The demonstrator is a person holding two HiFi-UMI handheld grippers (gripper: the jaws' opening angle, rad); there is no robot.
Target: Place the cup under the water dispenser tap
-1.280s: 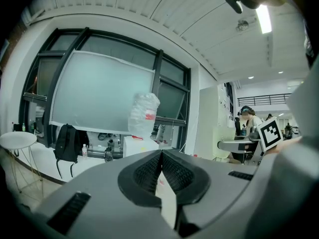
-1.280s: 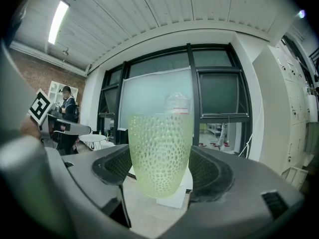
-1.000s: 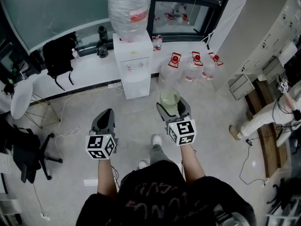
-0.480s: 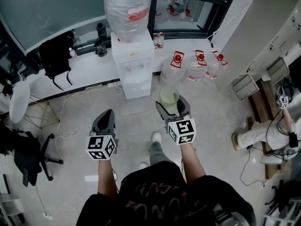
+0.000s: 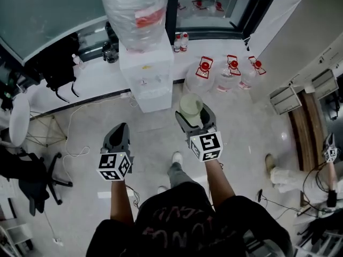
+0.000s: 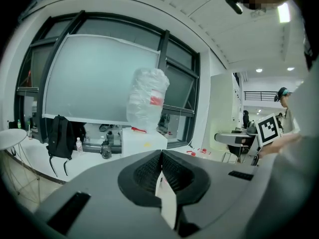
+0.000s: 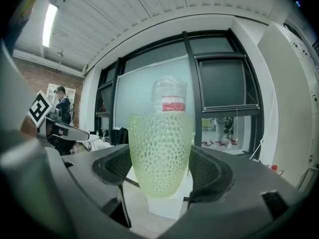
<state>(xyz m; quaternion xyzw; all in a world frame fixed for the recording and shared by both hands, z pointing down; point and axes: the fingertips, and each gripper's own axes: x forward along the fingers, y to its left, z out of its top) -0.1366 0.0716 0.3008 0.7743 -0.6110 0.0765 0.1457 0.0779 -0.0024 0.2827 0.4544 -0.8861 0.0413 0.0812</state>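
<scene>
the right gripper (image 5: 192,118) is clamping the upright cup (image 5: 191,106), the water dispenser (image 5: 147,71) lying ahead and slightly left, while the left gripper (image 5: 118,134) is hanging closed, empty.

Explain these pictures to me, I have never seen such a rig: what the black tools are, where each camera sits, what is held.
A person holds a two-jaw gripper in each hand. One picture looks down from a camera on the person's head. The other two cameras ride on the grippers and look along their jaws. The right gripper is shut on a pale green dimpled cup. The left gripper is shut and empty. Ahead stands a white water dispenser with a bottle on top. Spare jugs stand beside it.
</scene>
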